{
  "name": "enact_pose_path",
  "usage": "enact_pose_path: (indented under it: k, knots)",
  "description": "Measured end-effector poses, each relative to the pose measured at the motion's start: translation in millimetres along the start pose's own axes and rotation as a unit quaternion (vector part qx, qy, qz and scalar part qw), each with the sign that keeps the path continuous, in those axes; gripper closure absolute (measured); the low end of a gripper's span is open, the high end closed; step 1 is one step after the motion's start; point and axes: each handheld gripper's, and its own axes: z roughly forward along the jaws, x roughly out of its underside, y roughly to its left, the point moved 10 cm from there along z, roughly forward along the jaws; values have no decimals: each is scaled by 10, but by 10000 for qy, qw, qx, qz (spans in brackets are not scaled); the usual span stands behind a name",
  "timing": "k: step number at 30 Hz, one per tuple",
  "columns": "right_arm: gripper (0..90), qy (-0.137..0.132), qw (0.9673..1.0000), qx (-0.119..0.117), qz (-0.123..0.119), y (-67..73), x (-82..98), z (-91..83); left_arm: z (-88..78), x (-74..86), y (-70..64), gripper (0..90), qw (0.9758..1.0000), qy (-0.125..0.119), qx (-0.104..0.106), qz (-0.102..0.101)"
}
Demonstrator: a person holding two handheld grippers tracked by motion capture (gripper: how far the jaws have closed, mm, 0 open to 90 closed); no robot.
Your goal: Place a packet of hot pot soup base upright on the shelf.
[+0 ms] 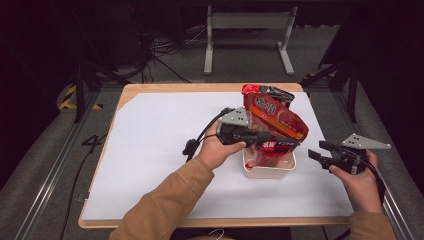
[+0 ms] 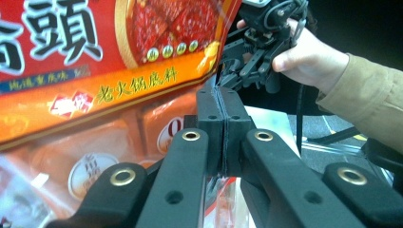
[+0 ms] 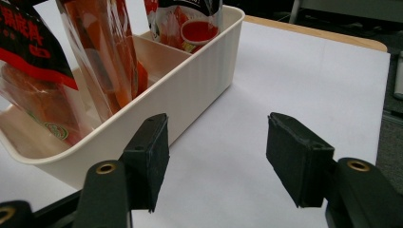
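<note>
A white divided bin [image 1: 269, 170] stands on the white sheet right of centre. Several snack packets stand in it. The largest, a red-and-orange packet [image 1: 277, 117], leans up and back out of the bin. My left gripper [image 1: 290, 144] reaches across the bin and is shut on this packet's edge; in the left gripper view the jaws [image 2: 222, 128] press together beside the packet [image 2: 95, 71]. My right gripper [image 1: 316, 150] hovers open just right of the bin. Its view shows open jaws [image 3: 214, 156] with nothing between them, the bin wall [image 3: 199, 80] close ahead on the left.
A red-and-black packet [image 1: 267, 91] stands at the bin's far end. The white sheet [image 1: 160, 150] covers most of the wooden table [image 1: 135, 89]. A metal stand [image 1: 247, 22] and cables lie on the floor beyond the table.
</note>
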Motion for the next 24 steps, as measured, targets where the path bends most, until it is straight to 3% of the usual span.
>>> enact_pose_path:
  k: [8,15,24]
  knots:
    - [400,15,10000,-11,-2,8,3,10,-22,123,34,892,9999,130,-13,-74]
    - [400,7,10000,-14,0,1,3,4,-29,264,67,887,9991,316,58,-294]
    - [398,25,10000,-19,21,4,7,13,-72,269,65,842,9989,311,102,-340]
